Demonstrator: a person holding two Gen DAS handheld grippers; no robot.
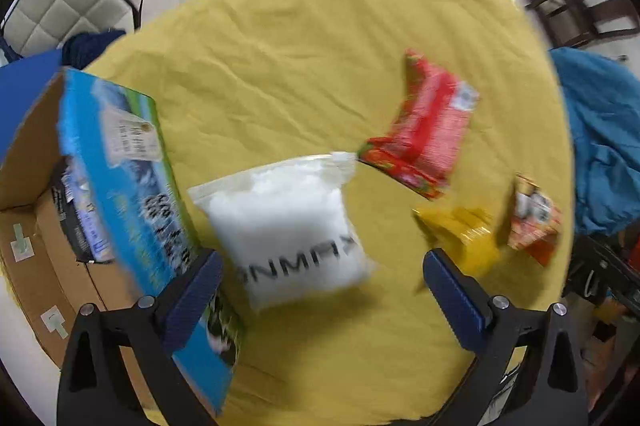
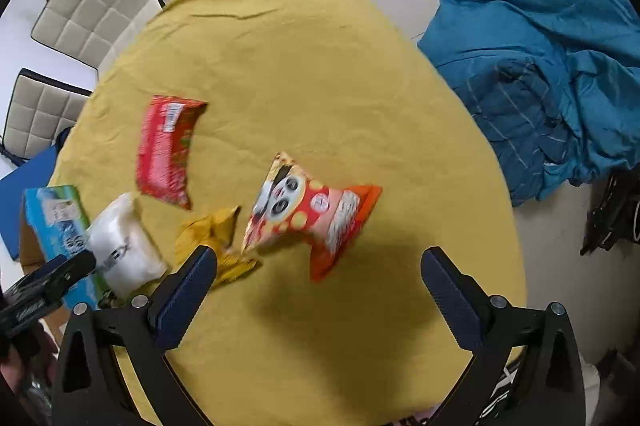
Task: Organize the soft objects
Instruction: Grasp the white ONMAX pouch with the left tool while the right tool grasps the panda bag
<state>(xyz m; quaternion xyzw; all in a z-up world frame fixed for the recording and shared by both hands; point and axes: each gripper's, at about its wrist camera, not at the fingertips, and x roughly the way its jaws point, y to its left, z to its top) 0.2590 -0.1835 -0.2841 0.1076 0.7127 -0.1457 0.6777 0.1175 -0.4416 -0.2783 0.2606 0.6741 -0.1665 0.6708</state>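
Both of our grippers hang spread wide and empty above the table [image 2: 320, 66], which wears a yellow cloth. We judge this to be the approach step: nothing is picked yet, and each gripper is lining up on a packet.

Largest of the goods is the cardboard box [image 1: 36, 186], open at 9 o'clock in the left wrist view, its blue printed flap [image 1: 132, 186] standing up beside the left gripper [image 1: 320, 278]. Just ahead of that gripper, close against the flap, lies the white stuffing bag [image 1: 288, 226], the likely first pick. The red packet [image 1: 424, 130] lies at 1 o'clock, well apart from the box.

In the right wrist view, the right gripper [image 2: 320, 278] hovers over the panda snack bag [image 2: 312, 218], which sits at 12 o'clock between the finger lines. The small yellow packet [image 2: 216, 238] lies at 10 o'clock, touching or nearly touching the near finger.

Next, we think, each gripper must drop lower, centre its bag between the fingers, and close gently, since these pouches will crumple and slide.
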